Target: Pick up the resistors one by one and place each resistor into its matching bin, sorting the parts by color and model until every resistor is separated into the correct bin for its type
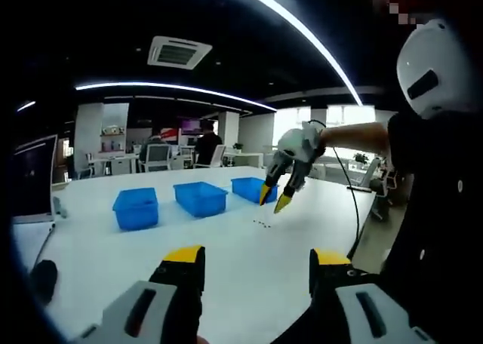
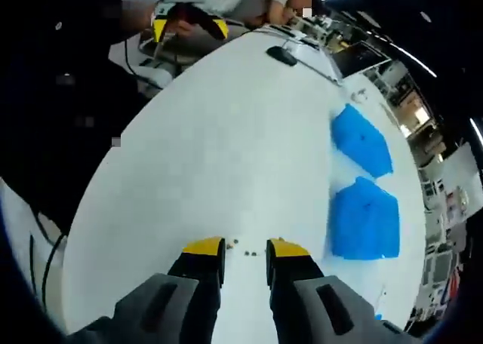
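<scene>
Several tiny dark resistors (image 1: 262,224) lie loose on the white table (image 1: 226,268). Behind them three blue bins stand in a row: left (image 1: 136,208), middle (image 1: 201,198), right (image 1: 253,188). My left gripper (image 1: 256,257) is held open well short of the resistors, nothing between its jaws. My right gripper (image 1: 273,198) hangs just above the resistors, yellow tips pointing down. In the right gripper view, my right gripper (image 2: 245,247) is open, with the resistors (image 2: 247,250) on the table between its tips. Two blue bins (image 2: 362,140) (image 2: 366,219) lie to its right.
A person in dark clothes (image 1: 434,231) stands at the table's right edge. A cable (image 1: 352,201) trails off that edge. A small black object (image 2: 281,55) and a laptop (image 1: 34,178) sit on the table. Office desks and chairs fill the background.
</scene>
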### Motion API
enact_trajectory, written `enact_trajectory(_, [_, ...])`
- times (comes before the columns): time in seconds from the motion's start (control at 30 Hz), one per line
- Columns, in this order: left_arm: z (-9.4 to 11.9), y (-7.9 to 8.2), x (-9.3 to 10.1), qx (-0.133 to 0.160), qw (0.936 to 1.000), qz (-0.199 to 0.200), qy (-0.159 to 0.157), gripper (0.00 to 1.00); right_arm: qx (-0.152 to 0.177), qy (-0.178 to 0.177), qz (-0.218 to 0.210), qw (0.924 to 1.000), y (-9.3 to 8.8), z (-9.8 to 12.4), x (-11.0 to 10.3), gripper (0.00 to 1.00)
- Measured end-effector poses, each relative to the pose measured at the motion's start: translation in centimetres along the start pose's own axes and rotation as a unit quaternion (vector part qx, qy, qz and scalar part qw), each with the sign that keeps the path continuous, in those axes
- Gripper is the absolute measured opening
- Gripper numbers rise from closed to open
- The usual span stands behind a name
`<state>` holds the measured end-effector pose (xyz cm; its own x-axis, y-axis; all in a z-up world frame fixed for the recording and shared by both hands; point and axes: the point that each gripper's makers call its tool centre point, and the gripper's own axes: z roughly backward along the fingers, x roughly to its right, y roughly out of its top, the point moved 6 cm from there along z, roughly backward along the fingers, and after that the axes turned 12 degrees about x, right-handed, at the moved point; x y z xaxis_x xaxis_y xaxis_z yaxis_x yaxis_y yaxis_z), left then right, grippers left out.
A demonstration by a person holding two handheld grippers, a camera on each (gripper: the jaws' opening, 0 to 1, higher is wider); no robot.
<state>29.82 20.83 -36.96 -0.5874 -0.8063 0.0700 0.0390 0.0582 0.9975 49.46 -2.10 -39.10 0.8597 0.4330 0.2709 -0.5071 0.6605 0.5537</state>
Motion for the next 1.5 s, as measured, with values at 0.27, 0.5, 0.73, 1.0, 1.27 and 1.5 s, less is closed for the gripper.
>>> enact_trajectory(0.27, [0.7,-0.2,-0.3,0.002,0.9999,0.004,0.013,0.57,-0.049,0.072,0.030,0.9957,-0.1,-2.5,0.5,0.18])
enact_trajectory(0.5, [1.2,-0.4,-0.6,0.002,0.9997,0.009,0.023,0.57,-0.070,0.106,0.036,0.9913,-0.6,-3.3,0.2,0.16])
enact_trajectory(0.73, [1.2,-0.5,-0.9,0.004,0.9997,0.010,0.024,0.57,-0.081,0.124,0.030,0.9885,-1.6,-3.7,0.3,0.16])
enact_trajectory(1.0, [1.2,-0.8,-0.9,0.002,0.9996,0.011,0.026,0.57,-0.089,0.141,0.029,0.9856,-2.0,-3.9,0.6,0.11])
enact_trajectory(1.27, [1.2,-0.8,-0.8,0.004,0.9996,0.012,0.027,0.57,-0.095,0.152,0.021,0.9836,-2.2,-4.2,0.8,0.05])
enact_trajectory(1.5, [1.2,-0.6,-0.7,0.005,0.9996,0.011,0.024,0.57,-0.055,0.109,-0.001,0.9926,-1.3,-3.4,1.2,0.05])
